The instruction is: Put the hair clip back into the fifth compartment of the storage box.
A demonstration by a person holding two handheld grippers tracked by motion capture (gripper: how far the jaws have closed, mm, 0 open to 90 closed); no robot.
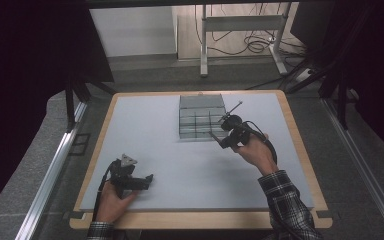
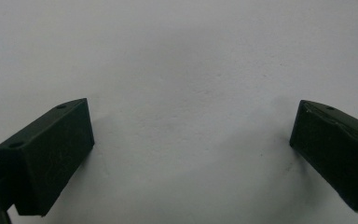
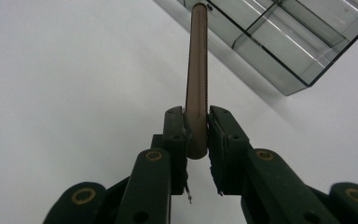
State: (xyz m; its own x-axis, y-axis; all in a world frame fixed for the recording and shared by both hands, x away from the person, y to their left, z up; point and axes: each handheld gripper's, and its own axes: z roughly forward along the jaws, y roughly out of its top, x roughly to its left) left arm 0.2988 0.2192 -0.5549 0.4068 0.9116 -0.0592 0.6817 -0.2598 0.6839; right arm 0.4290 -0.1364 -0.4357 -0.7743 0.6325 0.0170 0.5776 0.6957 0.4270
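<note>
A thin brown rod [image 3: 197, 70] stands straight out from my right gripper [image 3: 196, 114], whose jaws are shut on its lower end. Its far tip reaches the edge of a clear compartment box [image 3: 298, 70]. In the high view the right gripper [image 1: 224, 140] hovers at the box's [image 1: 202, 101] front right corner, and the rod [image 1: 215, 134] points left along the box's front wall. My left gripper [image 1: 148, 179] rests low on the grey mat [image 1: 170, 160] near the front left, jaws wide apart. In its own view the left gripper [image 2: 191, 140] has only bare mat between the jaws.
The mat lies on a wooden-edged table [image 1: 300, 145]. Cables trail from both grippers toward the person's hands. Behind the table stand a white desk frame [image 1: 240, 30] and loose cables on the floor. Dark curtains flank both sides.
</note>
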